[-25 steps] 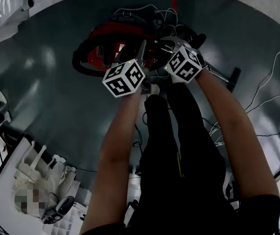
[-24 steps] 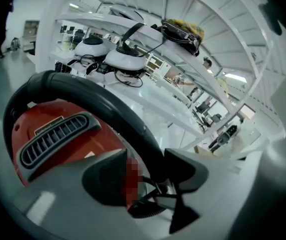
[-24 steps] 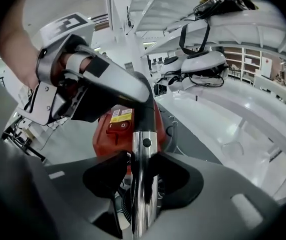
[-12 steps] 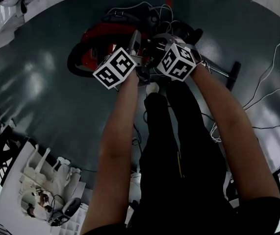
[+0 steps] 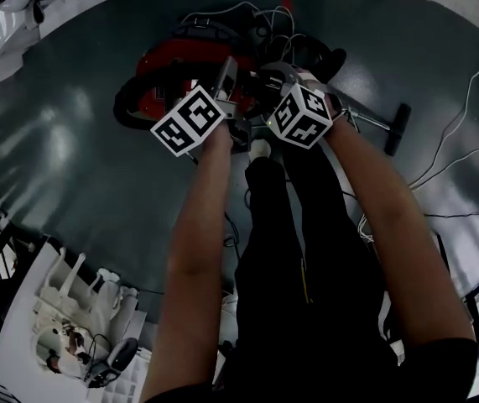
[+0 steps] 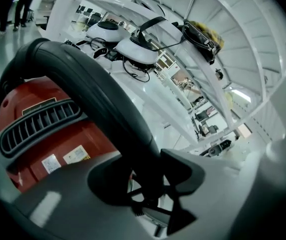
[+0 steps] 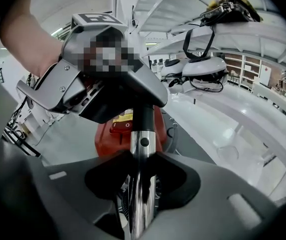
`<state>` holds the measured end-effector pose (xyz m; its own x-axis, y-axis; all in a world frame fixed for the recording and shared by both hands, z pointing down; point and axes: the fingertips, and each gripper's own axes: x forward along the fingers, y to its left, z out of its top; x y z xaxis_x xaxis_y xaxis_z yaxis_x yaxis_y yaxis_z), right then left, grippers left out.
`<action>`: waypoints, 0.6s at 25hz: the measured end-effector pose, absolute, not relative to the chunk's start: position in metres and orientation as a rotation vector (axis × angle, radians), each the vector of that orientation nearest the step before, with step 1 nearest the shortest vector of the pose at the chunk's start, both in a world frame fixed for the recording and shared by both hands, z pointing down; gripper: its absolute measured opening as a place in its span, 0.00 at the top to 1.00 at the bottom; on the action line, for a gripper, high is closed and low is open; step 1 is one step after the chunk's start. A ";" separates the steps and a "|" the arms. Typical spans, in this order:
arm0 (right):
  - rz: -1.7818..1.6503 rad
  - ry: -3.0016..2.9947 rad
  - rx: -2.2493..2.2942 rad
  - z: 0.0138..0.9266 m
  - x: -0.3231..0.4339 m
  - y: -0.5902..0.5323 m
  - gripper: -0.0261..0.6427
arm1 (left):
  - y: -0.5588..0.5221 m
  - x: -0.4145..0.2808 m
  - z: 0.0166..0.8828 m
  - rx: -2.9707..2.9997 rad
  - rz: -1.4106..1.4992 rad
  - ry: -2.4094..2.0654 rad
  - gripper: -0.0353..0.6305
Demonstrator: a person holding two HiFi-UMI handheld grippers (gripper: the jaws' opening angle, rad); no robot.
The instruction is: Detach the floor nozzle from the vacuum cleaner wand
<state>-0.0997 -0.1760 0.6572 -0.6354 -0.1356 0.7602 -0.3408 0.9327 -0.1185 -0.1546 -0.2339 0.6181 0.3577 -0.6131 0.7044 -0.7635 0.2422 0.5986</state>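
Note:
A red canister vacuum lies on the dark floor. Its chrome wand runs right to the black floor nozzle. My left gripper is over the vacuum, and its jaws have just been closing. In the left gripper view that gripper is shut on the black curved handle tube. My right gripper is beside it; its jaws too have just been closing. In the right gripper view it grips the chrome wand just below the black handle. The nozzle is in neither gripper view.
The person's black-trousered legs stand just behind the grippers. White cables trail over the floor at the right, and more cables lie beyond the vacuum. A white rack is at the lower left. Curved white benches with headsets ring the floor.
The left gripper's marker cube has rolled and shifted slightly left. The right gripper has stayed on the wand. Both jaws look a little narrower round their tubes.

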 end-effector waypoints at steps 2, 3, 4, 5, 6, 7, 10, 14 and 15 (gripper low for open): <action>0.328 -2.253 0.327 0.657 -0.099 -0.176 0.72 | -0.234 -0.155 0.618 1.437 0.166 -1.332 0.68; 0.337 -2.249 0.319 0.657 -0.099 -0.176 0.72 | -0.233 -0.155 0.617 1.430 0.167 -1.334 0.68; 0.345 -2.248 0.312 0.657 -0.099 -0.176 0.72 | -0.233 -0.155 0.617 1.426 0.169 -1.335 0.68; 0.349 -2.249 0.306 0.656 -0.099 -0.175 0.72 | -0.232 -0.155 0.616 1.426 0.172 -1.331 0.68; 0.350 -2.251 0.304 0.655 -0.099 -0.174 0.72 | -0.232 -0.155 0.616 1.431 0.178 -1.324 0.68; 0.349 -2.253 0.304 0.654 -0.099 -0.174 0.72 | -0.232 -0.155 0.615 1.437 0.184 -1.313 0.68; 0.334 -2.246 0.312 0.653 -0.098 -0.174 0.72 | -0.233 -0.155 0.615 1.443 0.197 -1.287 0.68; 0.378 -2.246 0.291 0.653 -0.094 -0.174 0.73 | -0.235 -0.155 0.616 1.438 0.220 -1.263 0.68; 0.389 -2.250 0.289 0.652 -0.093 -0.174 0.74 | -0.235 -0.155 0.617 1.435 0.224 -1.256 0.68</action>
<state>-0.0933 -0.1744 0.6525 -0.6413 -0.0787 0.7632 -0.3305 0.9260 -0.1823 -0.1546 -0.2345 0.6169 0.4072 -0.5467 0.7316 -0.7660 0.2318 0.5996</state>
